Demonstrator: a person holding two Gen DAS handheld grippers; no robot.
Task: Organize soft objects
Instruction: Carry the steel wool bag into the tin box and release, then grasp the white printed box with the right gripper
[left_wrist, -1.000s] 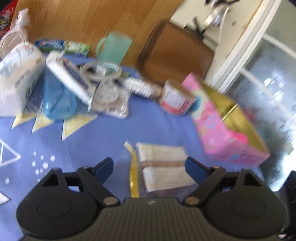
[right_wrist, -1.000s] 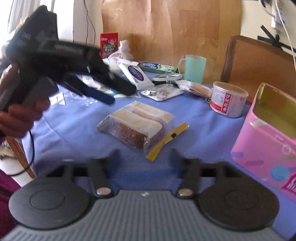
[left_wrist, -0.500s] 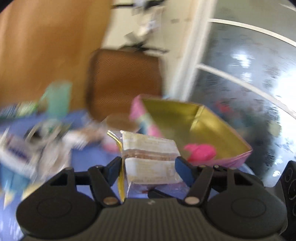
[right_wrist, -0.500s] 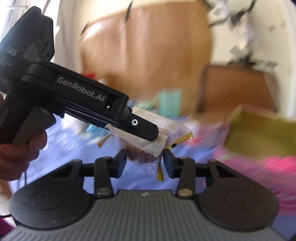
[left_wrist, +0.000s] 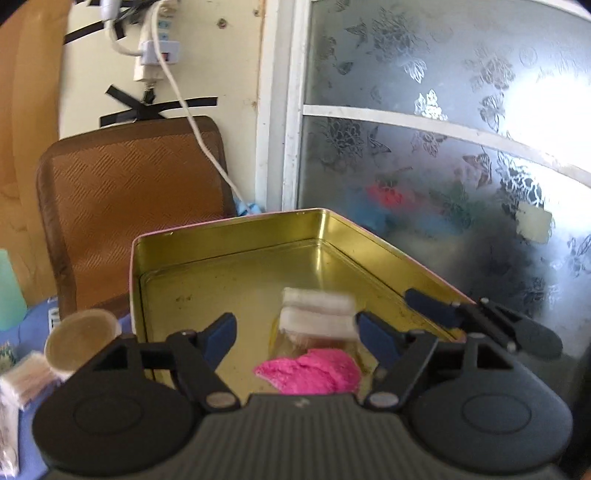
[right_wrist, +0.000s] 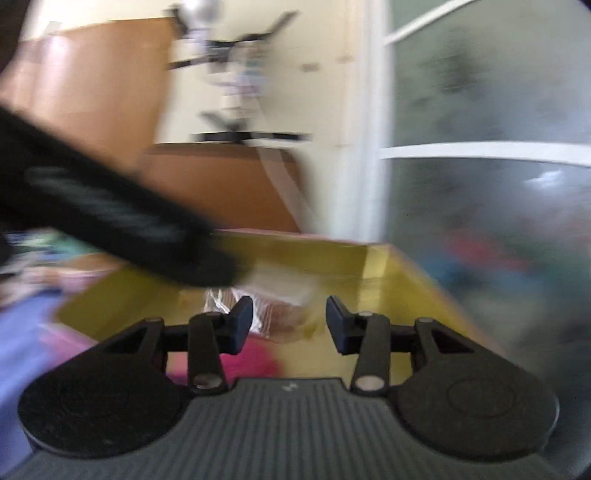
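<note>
While the pink tin (left_wrist: 236, 280) with the gold inside stands open at the desk's (left_wrist: 33, 325) edge, 2 soft things are already within its walls: a pink fluffy piece (left_wrist: 310, 373) at the near end and, just beyond it, the bagged sponge pack (left_wrist: 317, 317), blurred and apparently dropping or just landed on the tin floor. That puts this item's step close to done. The left hand-held gripper (left_wrist: 295, 334) has just been opening; its jaws stand apart on either side of the pack, and the left pad is clearly clear of it, so I judge the pack released. The right hand-held gripper (right_wrist: 290, 325) has opened a little too and holds nothing, its jaws parted over the tin (right_wrist: 369, 258) with the pack (right_wrist: 273, 310) lying ahead. Left to sort, as far as shown, are the cotton swabs (left_wrist: 26, 373) and perhaps other items on the desk beside the small round can (left_wrist: 79, 341).
</note>
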